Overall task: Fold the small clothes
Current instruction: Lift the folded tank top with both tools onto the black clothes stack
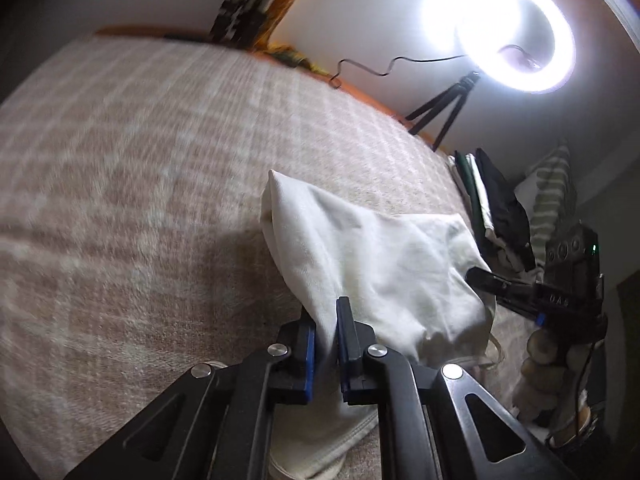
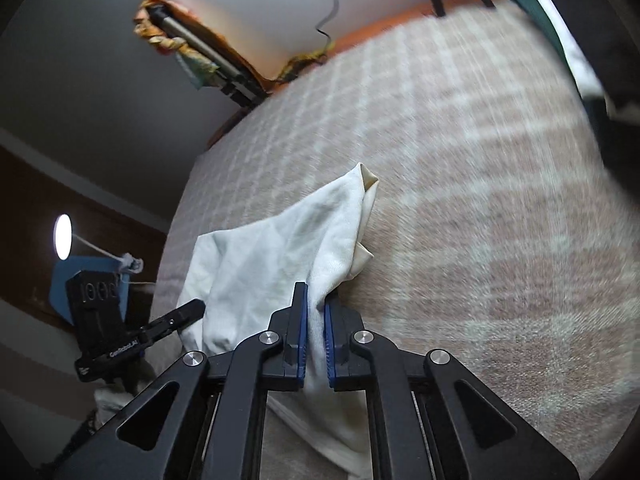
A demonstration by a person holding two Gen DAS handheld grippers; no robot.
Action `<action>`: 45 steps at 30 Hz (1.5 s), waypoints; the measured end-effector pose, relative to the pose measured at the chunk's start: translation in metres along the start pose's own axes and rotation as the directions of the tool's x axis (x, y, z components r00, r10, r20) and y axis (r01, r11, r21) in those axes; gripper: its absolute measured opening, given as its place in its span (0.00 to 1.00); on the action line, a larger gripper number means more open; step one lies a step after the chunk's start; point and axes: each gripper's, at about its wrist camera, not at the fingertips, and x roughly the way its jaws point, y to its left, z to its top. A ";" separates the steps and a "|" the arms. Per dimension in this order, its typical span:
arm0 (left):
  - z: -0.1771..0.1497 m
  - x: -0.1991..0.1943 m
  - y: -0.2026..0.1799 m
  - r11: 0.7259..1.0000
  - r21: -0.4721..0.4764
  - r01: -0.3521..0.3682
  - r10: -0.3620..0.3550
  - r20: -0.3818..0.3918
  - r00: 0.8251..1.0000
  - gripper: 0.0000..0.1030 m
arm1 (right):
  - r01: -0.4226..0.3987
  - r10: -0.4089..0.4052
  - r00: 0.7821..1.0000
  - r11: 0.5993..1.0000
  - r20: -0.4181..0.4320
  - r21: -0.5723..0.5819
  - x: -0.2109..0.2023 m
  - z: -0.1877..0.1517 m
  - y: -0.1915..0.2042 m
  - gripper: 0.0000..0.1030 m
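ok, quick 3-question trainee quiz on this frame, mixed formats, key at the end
1. True or false: the left gripper and the right gripper are both shut on the white garment.
2. Multiple choice: the garment's far corner is A) resting on the checked blanket, B) hanging off the bed edge, C) tucked under the ring light.
3. Fill in: the stack of folded clothes lies near the bed's edge, to the ___ of the garment in the left wrist view.

Key: 1 true; 2 A; 3 right
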 end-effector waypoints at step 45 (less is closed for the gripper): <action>0.131 0.167 -0.326 0.897 0.365 0.250 -0.275 0.019 0.961 0.05 | 0.374 -0.361 0.837 0.926 0.411 0.051 -0.257 0.134 -0.151 0.05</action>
